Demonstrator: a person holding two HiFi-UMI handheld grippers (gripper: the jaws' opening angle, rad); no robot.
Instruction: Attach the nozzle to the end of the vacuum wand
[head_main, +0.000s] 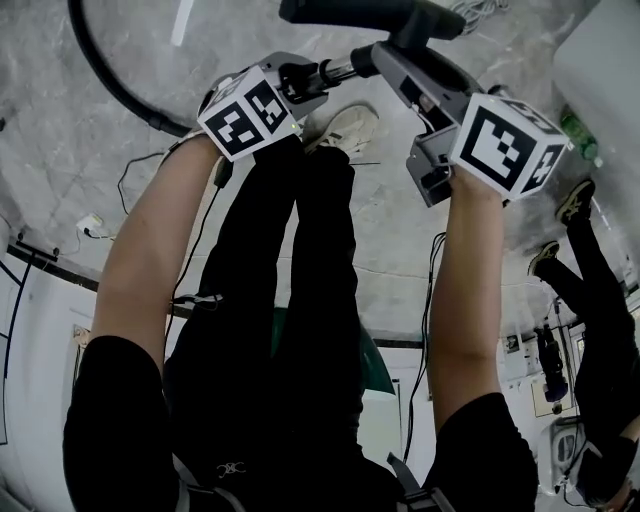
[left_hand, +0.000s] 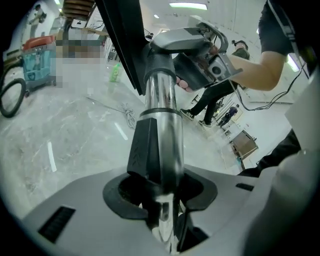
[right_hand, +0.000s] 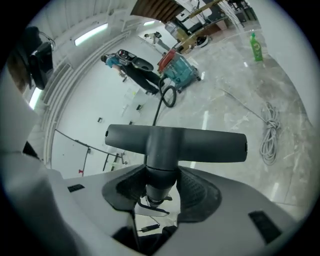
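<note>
**Wand and nozzle, one in each gripper**

L gripper (left_hand: 161, 170) is closed on the chrome vacuum wand (left_hand: 162, 107), and the tube runs away from its jaws toward the R side. R gripper (right_hand: 161, 182) is clamped on the neck of the dark T-shaped nozzle (right_hand: 200, 145), w/ the head bar just past the jaws. The wand end reaches the nozzle neck there; if fully joined, I cannot tell. Both are above the marble floor (head_main: 80, 140).
</note>
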